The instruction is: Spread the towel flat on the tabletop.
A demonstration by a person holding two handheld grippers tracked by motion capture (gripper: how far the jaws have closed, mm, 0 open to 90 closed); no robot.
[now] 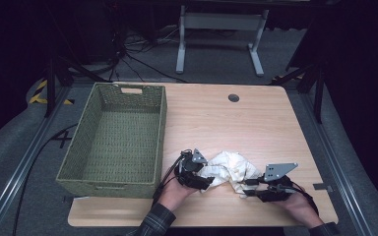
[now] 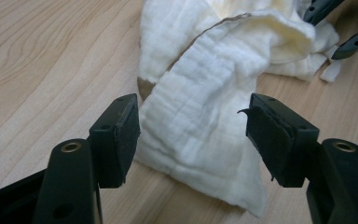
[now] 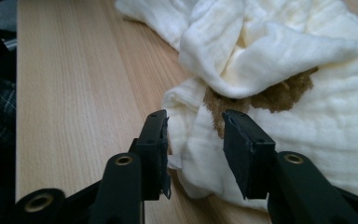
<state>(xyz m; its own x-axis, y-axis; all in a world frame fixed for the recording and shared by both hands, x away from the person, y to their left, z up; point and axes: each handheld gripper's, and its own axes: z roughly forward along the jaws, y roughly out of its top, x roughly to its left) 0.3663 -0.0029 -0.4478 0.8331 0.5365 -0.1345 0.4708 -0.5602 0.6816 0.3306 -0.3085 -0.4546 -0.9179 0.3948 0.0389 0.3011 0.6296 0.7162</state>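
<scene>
1. The left gripper (image 2: 193, 135) stands wide open, its jaws on either side of a hanging fold of the white cloth (image 2: 200, 116), with neither pad pressing it yet.
2. The right gripper (image 3: 196, 140) is narrower but also unclosed; a thick edge of the cloth (image 3: 279, 70) sits between its jaws, just off the tips.
3. In the high view the cloth (image 1: 229, 169) lies crumpled on the near part of the table (image 1: 256, 123), between the left gripper (image 1: 197, 172) and the right gripper (image 1: 263, 184). A brown patch (image 3: 279, 95) shows under one fold.
4. To grip well, each claw should probably push a little deeper so that the fabric fills the pads, then close on a single layer or edge and not on a bunched lump.
5. Both ends are best taken before lifting, so the cloth opens out evenly and does not drag across the wood.
6. The green woven basket (image 1: 115, 140) stands well apart on the left, open and with nothing visible inside; if the cloth is meant for it, a firm hold matters, since soft fabric slips easily.
</scene>
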